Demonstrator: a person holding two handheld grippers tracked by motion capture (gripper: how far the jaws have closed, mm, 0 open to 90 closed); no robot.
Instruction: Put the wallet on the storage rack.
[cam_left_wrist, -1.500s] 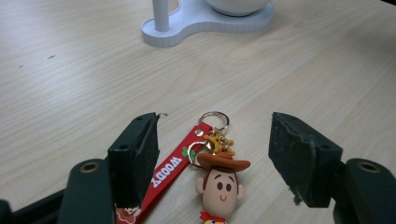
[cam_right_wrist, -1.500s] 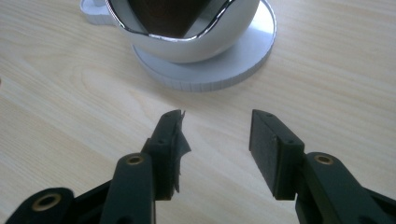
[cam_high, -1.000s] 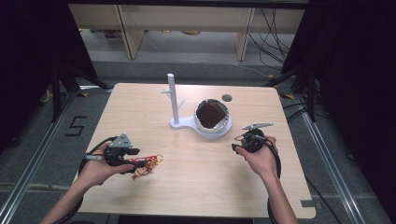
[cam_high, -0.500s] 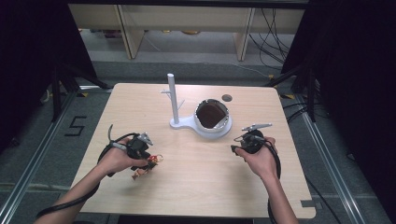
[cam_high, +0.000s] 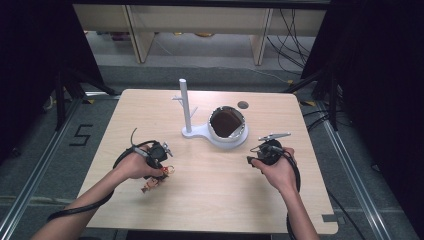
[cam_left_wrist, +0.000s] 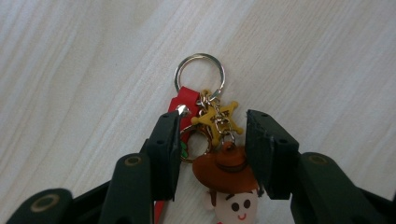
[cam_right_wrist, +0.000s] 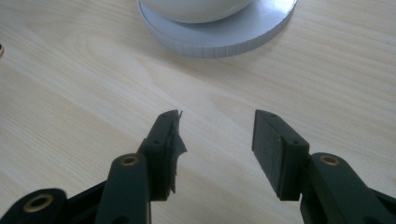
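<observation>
A keychain with a cowboy-hat figure, a yellow star, a red strap and a metal ring lies flat on the wooden table. My left gripper points down over it. Its jaws have just been closing and stand on either side of the star and hat, without pressing on them. From above, the keychain pokes out just below the left gripper. My right gripper rests open at the table's right, nothing between its fingers, aimed at the white stand's base.
A white stand with an upright post and small pegs sits mid-table. On its base a white bowl with a dark inside stands tilted. A small dark round mark is behind it. Cables trail from both grippers.
The left hand has moved right and slightly down, onto the keychain, and its jaws have narrowed around the charm. The right hand has stayed still.
</observation>
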